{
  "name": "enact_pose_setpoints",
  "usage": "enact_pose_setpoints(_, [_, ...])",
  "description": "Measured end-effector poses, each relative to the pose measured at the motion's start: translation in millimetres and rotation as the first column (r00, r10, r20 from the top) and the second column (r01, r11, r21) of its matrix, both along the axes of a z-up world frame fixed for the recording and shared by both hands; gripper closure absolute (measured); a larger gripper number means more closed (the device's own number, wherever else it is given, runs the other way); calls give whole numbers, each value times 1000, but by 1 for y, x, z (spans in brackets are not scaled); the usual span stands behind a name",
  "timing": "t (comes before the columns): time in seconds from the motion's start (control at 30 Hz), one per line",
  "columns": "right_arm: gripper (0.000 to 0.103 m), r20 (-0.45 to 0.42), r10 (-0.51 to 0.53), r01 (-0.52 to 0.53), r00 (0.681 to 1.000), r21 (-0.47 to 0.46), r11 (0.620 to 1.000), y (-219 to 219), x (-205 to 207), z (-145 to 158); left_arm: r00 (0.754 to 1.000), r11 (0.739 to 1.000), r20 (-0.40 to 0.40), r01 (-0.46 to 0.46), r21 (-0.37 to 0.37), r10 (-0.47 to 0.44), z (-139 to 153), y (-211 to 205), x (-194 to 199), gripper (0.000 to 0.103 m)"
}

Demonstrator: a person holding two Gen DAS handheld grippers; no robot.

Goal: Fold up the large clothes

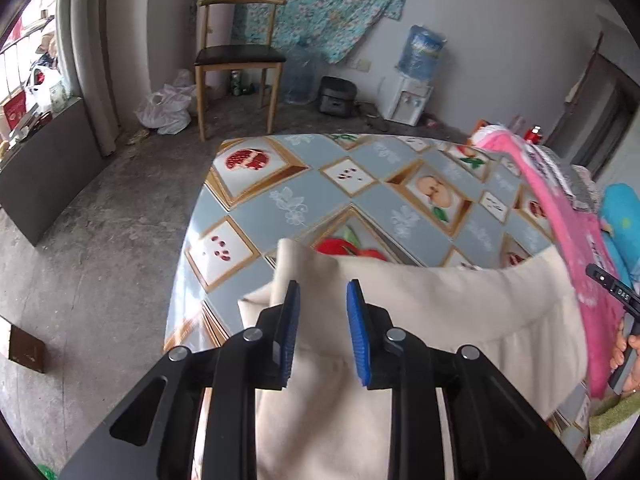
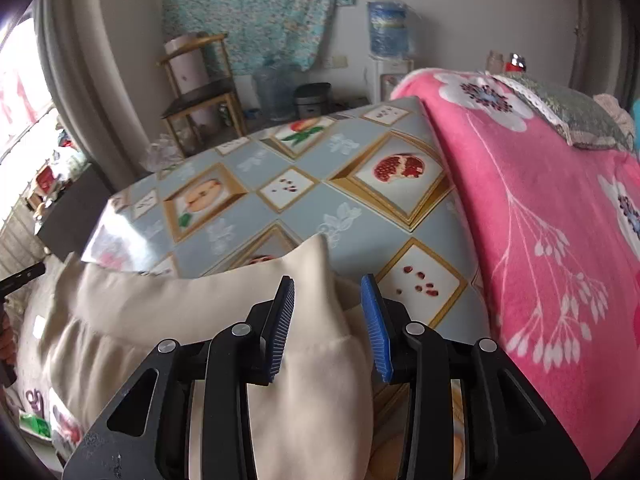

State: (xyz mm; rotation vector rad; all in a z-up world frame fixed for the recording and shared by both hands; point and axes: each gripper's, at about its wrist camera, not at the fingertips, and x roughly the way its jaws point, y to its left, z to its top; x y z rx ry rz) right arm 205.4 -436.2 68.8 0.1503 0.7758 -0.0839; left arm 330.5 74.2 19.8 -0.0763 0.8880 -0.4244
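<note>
1. Cream garment [image 1: 420, 312]: plain, soft, matte knit with a thick band along its far edge and fine gathers below the band toward the right gripper's side. Draped over the near edge of the table [image 1: 280, 184], directly beneath and ahead of both grippers.
2. Left gripper [image 1: 323, 288]: blue ribbed pads apart, nothing clamped, poised just above the band's corner, which stands up at the left fingertip.
3. Right gripper [image 2: 328, 284]: pads apart, nothing clamped; a raised cloth peak between the fingertips, nearer the left pad.
4. Beyond the fingertips: glossy fruit-print tablecloth, flat and bare to the far edge.
5. Right of the right gripper: fluffy pink floral blanket [image 2: 540, 208], piled high, close beside the garment.
6. Left of the left gripper: table corner, then bare concrete floor [image 1: 100, 240]; wooden chair [image 1: 236, 56] well beyond.
</note>
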Motion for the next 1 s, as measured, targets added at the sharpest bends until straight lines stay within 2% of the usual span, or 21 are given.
enact_pose_setpoints(0.07, [62, -18, 88, -89, 996, -21, 996, 25, -28, -2, 996, 996, -20, 84, -34, -85, -4, 1, -27, 80])
enact_pose_setpoints(0.13, [60, -60, 151, -153, 987, -15, 988, 45, -47, -17, 990, 992, -68, 127, -6, -127, -20, -6, -49, 80])
enact_pose_setpoints(0.2, [60, -131, 156, -158, 979, -5, 987, 53, -59, -41, 982, 992, -146, 122, 24, -118, -47, -9, -65, 80])
enact_pose_setpoints(0.27, [60, -189, 122, -120, 974, 22, 993, 48, -66, -66, 979, 996, -188, 85, 38, -77, -70, -5, -74, 80])
enact_pose_setpoints(0.33, [60, -202, 102, -82, 974, 105, 991, 37, -69, -84, 985, 998, -161, 58, -32, -63, -77, 5, -80, 80])
enact_pose_setpoints(0.4, [62, -195, 102, -73, 975, 153, 985, 30, -68, -85, 985, 998, -161, 54, -42, -60, -76, 6, -81, 80])
enact_pose_setpoints(0.47, [65, -215, 90, -64, 972, 124, 990, 33, -65, -72, 987, 999, -156, 42, -7, -43, -69, 3, -82, 80])
enact_pose_setpoints(0.53, [61, -173, 101, -90, 980, 72, 993, 40, -63, -50, 995, 998, -83, 57, 25, -55, -52, -4, -82, 79])
enact_pose_setpoints(0.6, [52, -116, 126, -122, 985, 41, 992, 48, -51, -32, 997, 996, -25, 81, 43, -80, -36, -15, -73, 77])
enact_pose_setpoints(0.67, [51, -92, 125, -126, 988, -2, 992, 55, -21, -26, 998, 993, -14, 67, 100, -66, -31, -33, -49, 73])
enact_pose_setpoints(0.73, [51, -91, 132, -130, 987, 28, 991, 54, 13, -31, 999, 994, -26, 39, 98, -36, -35, -42, -17, 73])
enact_pose_setpoints(0.83, [51, -126, 75, -71, 989, 41, 997, 37, 54, -49, 996, 993, -64, -51, 102, 57, -52, -47, 30, 73])
enact_pose_setpoints(0.9, [54, -175, 28, -20, 984, 48, 999, 18, 69, -69, 988, 991, -117, -83, 108, 96, -69, -41, 49, 73])
enact_pose_setpoints(0.93, [56, -180, 29, -14, 983, 84, 996, 10, 71, -76, 984, 993, -149, -91, 74, 102, -77, -36, 56, 73])
enact_pose_setpoints(1.0, [64, -172, 11, 11, 985, 128, 992, -2, 63, -74, 983, 995, -155, -98, 27, 101, -76, -28, 56, 73])
